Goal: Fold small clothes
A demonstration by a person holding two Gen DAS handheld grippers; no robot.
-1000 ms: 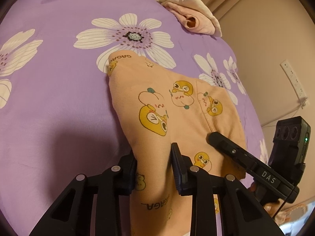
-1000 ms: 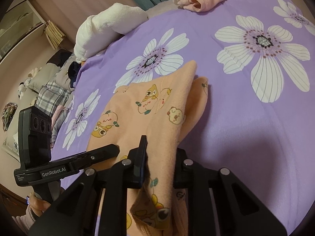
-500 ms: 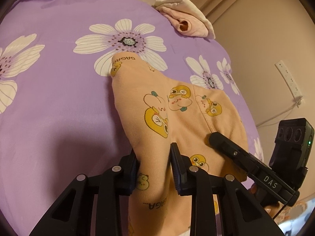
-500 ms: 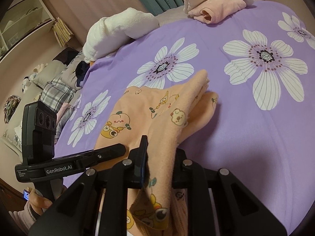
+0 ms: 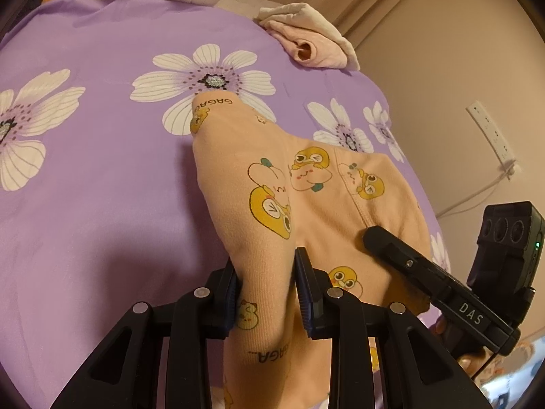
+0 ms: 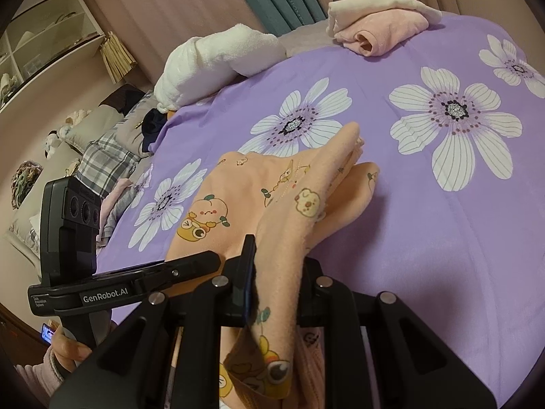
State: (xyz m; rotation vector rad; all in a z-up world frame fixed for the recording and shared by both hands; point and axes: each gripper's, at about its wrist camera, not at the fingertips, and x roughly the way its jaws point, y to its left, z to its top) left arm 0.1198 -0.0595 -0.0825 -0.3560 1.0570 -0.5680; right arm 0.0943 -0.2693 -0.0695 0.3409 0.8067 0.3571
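A small peach garment (image 5: 306, 184) printed with yellow cartoon ducks is pulled up off the purple flowered bedspread (image 5: 95, 177). Its far end still rests on the spread. My left gripper (image 5: 265, 272) is shut on a bunched edge of it, cloth filling the gap between the pads. My right gripper (image 6: 276, 272) is shut on the other near edge of the same garment (image 6: 282, 184), which drapes over its fingers. Each gripper shows in the other's view: the right gripper (image 5: 442, 293) at the left wrist view's lower right, the left gripper (image 6: 122, 283) at the right wrist view's lower left.
A folded pink and cream garment (image 5: 313, 41) lies at the far end of the bed (image 6: 374, 30). White rolled towels (image 6: 218, 61) sit beside it. Shelves, a plaid cloth and a pile of clothes stand off the bed's left side (image 6: 98, 160). A wall socket (image 5: 490, 136) is on the right.
Both grippers have risen and drawn back with the garment, lifting more of it off the bedspread. Its far tip has slid a little nearer. Both grips are unchanged.
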